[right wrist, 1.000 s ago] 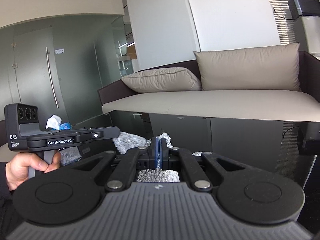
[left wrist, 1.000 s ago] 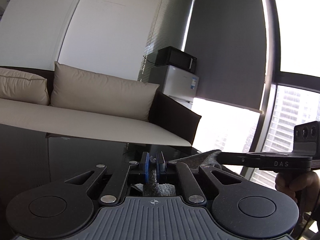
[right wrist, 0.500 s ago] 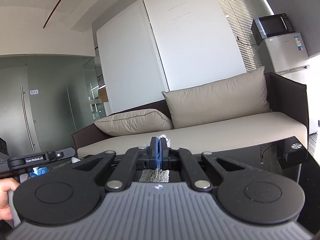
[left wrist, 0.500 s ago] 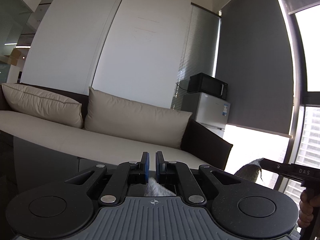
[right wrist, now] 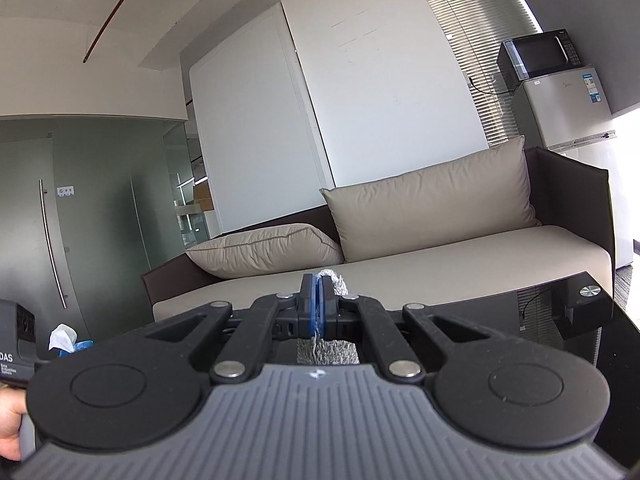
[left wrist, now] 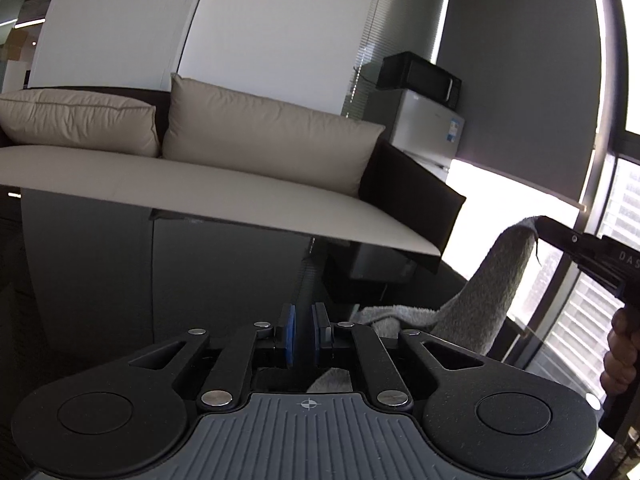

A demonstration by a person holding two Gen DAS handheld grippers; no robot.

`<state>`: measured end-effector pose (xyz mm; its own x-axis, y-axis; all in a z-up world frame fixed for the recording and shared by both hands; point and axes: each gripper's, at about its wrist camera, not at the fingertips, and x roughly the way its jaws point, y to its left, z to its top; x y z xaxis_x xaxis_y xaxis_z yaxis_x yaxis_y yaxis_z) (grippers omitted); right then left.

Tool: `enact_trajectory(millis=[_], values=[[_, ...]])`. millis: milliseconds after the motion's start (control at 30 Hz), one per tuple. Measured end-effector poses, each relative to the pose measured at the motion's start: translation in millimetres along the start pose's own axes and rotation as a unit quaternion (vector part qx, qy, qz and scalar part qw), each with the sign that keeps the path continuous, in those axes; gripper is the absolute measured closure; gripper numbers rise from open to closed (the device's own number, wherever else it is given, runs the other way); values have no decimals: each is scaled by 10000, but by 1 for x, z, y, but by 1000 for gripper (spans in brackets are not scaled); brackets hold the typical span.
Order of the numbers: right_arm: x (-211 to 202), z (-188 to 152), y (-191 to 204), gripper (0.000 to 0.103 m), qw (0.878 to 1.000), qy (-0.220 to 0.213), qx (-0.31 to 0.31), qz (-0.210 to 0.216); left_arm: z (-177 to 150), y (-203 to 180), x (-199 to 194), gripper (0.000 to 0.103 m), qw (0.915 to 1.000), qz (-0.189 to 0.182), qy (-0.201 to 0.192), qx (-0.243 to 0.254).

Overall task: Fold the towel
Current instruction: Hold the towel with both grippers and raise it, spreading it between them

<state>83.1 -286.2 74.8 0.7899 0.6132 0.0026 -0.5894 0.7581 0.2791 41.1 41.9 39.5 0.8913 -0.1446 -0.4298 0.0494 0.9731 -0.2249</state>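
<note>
Right now the left gripper (left wrist: 303, 334) has its blue pads (left wrist: 289, 332) a little apart and the jaws are opening; nothing is between them, just dark table showing through the gap; a scrap of grey towel (left wrist: 486, 292) shows lower down behind the linkage, below the pads, not pinched. Towel itself is grey terry; one corner is lifted and runs up to the tip of the right gripper (left wrist: 560, 236) at the right edge of the left view; from there it drapes down in a slope to a bunched part lying on the glossy black table (left wrist: 224, 280). Person's hand (left wrist: 620, 356) grips the right tool's handle at far right.

From the right view, the right gripper (right wrist: 319, 306) is pressed together on the towel (right wrist: 328, 350); white-grey loops poke out above the pads and a strip hangs beneath them between the arms; the tool points about level towards the sofa. Left tool's body (right wrist: 16, 344) sits at the far left edge of that view with a bit of hand (right wrist: 10, 432) under it; its jaws are not visible there.

Background; beige sofa (right wrist: 460, 256) with two cushions beyond the table; small fridge (right wrist: 568, 112) with a black microwave (right wrist: 536, 56) on top in the corner; tissue pack (right wrist: 64, 338) low left; black box (right wrist: 584, 304) on the table's far right corner.
</note>
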Motion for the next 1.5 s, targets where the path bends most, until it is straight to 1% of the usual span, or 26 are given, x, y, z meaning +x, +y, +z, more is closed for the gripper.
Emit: enact_trajectory(millis=[33, 133, 167, 200, 233, 267, 300, 367, 433, 633, 733, 833, 933, 1033, 1100, 1133, 1200, 1300, 1433, 1500], values=[[1, 0, 0, 102, 10000, 9, 7, -9, -4, 0, 4, 92, 9998, 1, 195, -24], [2, 0, -1, 102, 10000, 13, 15, -36, -16, 1, 8, 83, 9983, 18, 583, 21], [2, 0, 0, 102, 10000, 15, 22, -40, -19, 1, 8, 76, 9980, 13, 634, 45], [2, 0, 0, 102, 10000, 17, 29, -44, -23, 1, 7, 66, 9976, 9, 685, 68], [2, 0, 0, 102, 10000, 21, 36, -48, -26, 2, 6, 60, 9972, 5, 736, 92], [2, -1, -1, 102, 10000, 28, 45, -52, -29, 2, 6, 47, 9970, -12, 771, 94], [2, -1, -1, 102, 10000, 34, 53, -57, -31, 2, 5, 43, 9967, -37, 806, 131], [2, -1, -1, 102, 10000, 50, 60, -58, -35, 2, 2, 43, 9959, -87, 875, 208], [2, -1, -1, 102, 10000, 63, 58, -49, -39, -1, 0, 43, 9946, -99, 935, 447], [3, -1, 0, 102, 9999, 98, 47, -36, -44, -8, -1, 43, 9902, -234, 1041, 899], [3, -1, -1, 102, 9999, 114, 61, -39, -45, -13, 2, 44, 9877, -198, 1103, 1091], [3, -2, -1, 102, 9999, 130, 62, -35, -47, -19, 8, 45, 9854, -138, 1101, 1290], [3, -2, 0, 102, 9999, 140, 51, -33, -46, -22, 13, 52, 9837, -171, 1128, 1388], [2, -1, -1, 102, 9999, 128, 64, -55, -47, -23, 18, 64, 9815, -165, 1205, 1482], [1, -1, -2, 102, 9999, 117, 89, -71, -50, -24, 20, 78, 9793, -111, 1266, 1575], [1, -1, -3, 102, 9999, 108, 90, -80, -51, -24, 21, 81, 9782, -84, 1296, 1621], [0, -1, -3, 102, 9999, 95, 108, -91, -52, -22, 23, 90, 9787, -27, 1284, 1602], [-1, 0, -4, 102, 9998, 76, 132, -97, -52, -20, 23, 97, 9801, 21, 1280, 1515], [-3, 1, -3, 102, 9998, 45, 141, -116, -52, -20, 23, 100, 9797, 47, 1294, 1529], [-4, 1, -4, 102, 9998, 19, 163, -129, -50, -20, 21, 101, 9812, 84, 1202, 1507]])
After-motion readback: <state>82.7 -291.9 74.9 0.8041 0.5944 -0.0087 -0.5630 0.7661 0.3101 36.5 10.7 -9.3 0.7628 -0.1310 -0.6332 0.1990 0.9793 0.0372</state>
